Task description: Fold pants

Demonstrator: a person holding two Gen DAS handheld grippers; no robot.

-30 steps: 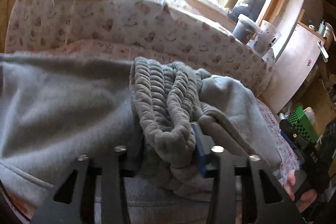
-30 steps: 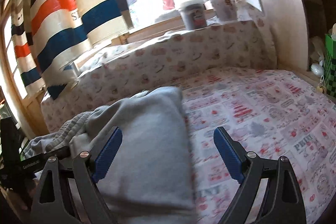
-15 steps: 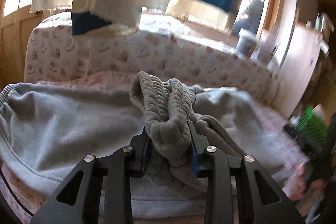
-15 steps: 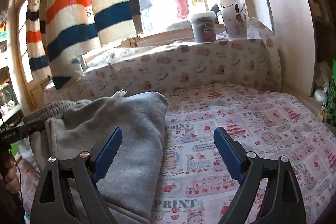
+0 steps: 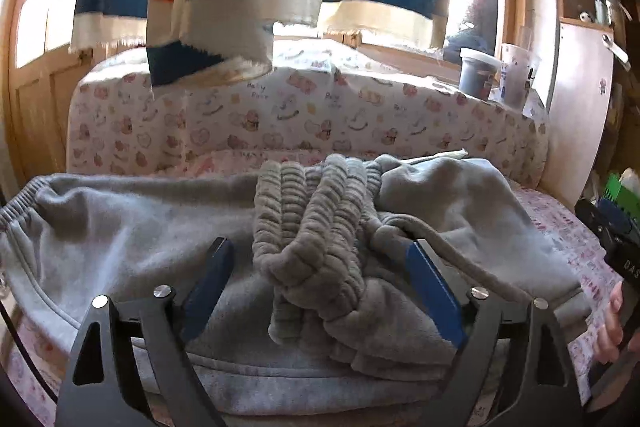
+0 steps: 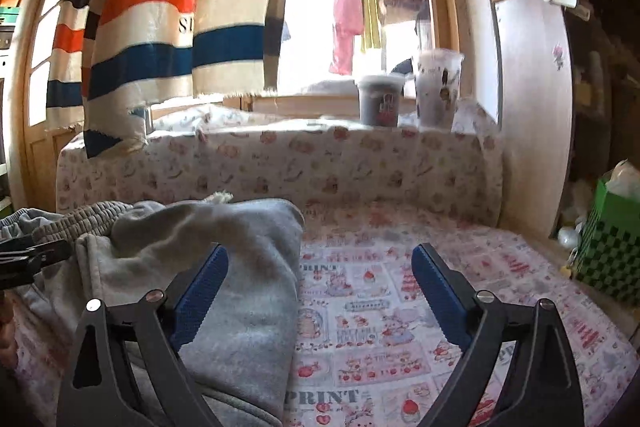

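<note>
Pants (image 5: 132, 247), grey sweatpants, lie across the patterned bed sheet (image 6: 400, 307) with their long axis running left to right. The ribbed waistband (image 5: 312, 227) is bunched directly ahead of the left gripper (image 5: 320, 283), whose jaws have just been opening and now stand wide, the band between them but unpressed. The right gripper (image 6: 320, 279) is open too, over the folded edge, so the left hand is nearer the waistband.
</note>
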